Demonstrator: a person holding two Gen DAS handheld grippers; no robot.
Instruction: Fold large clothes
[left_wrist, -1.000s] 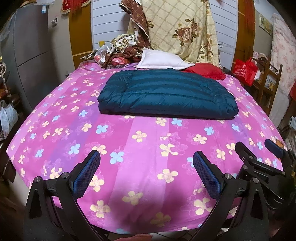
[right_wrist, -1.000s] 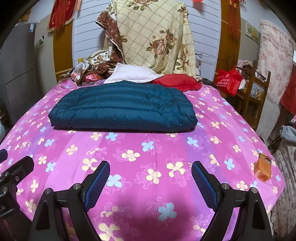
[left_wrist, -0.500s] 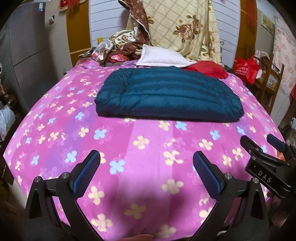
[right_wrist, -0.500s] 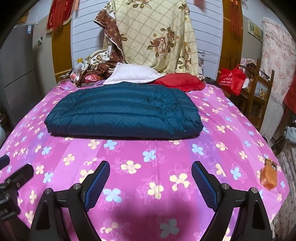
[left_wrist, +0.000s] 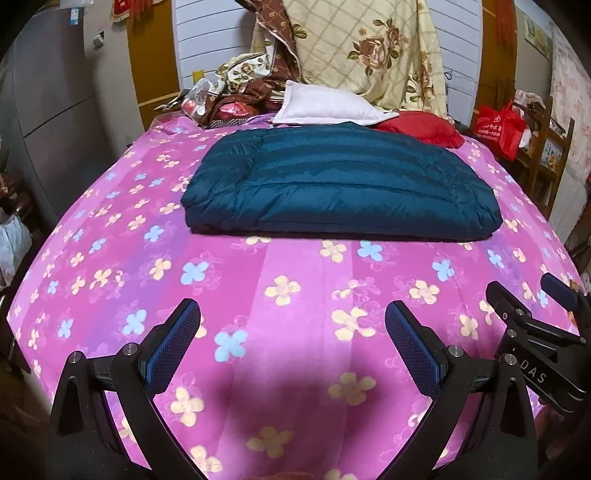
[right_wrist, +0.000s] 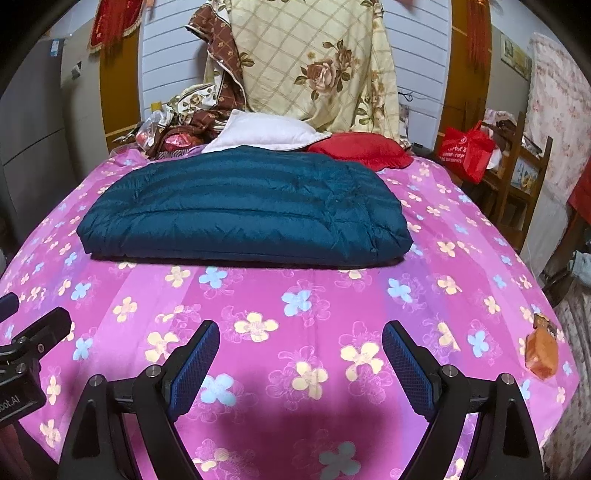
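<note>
A dark teal quilted down jacket (left_wrist: 340, 188) (right_wrist: 243, 214) lies folded in a flat rectangle on the far half of a bed with a pink flowered sheet (left_wrist: 295, 295) (right_wrist: 314, 306). My left gripper (left_wrist: 291, 336) hangs open over the near part of the sheet, well short of the jacket, with nothing between its blue pads. My right gripper (right_wrist: 301, 350) is open too, also short of the jacket and empty. Each gripper's body shows at the edge of the other's view.
A white pillow (right_wrist: 266, 133) and a red cushion (right_wrist: 362, 149) lie behind the jacket, with piled floral bedding (right_wrist: 314, 62) at the wall. An orange packet (right_wrist: 541, 354) sits near the bed's right edge. A red bag (right_wrist: 467, 149) and wooden shelves stand right.
Both grippers have moved slightly forward and up over the sheet, so the jacket looks a little closer. Both stay open and empty. The jacket has not moved.
</note>
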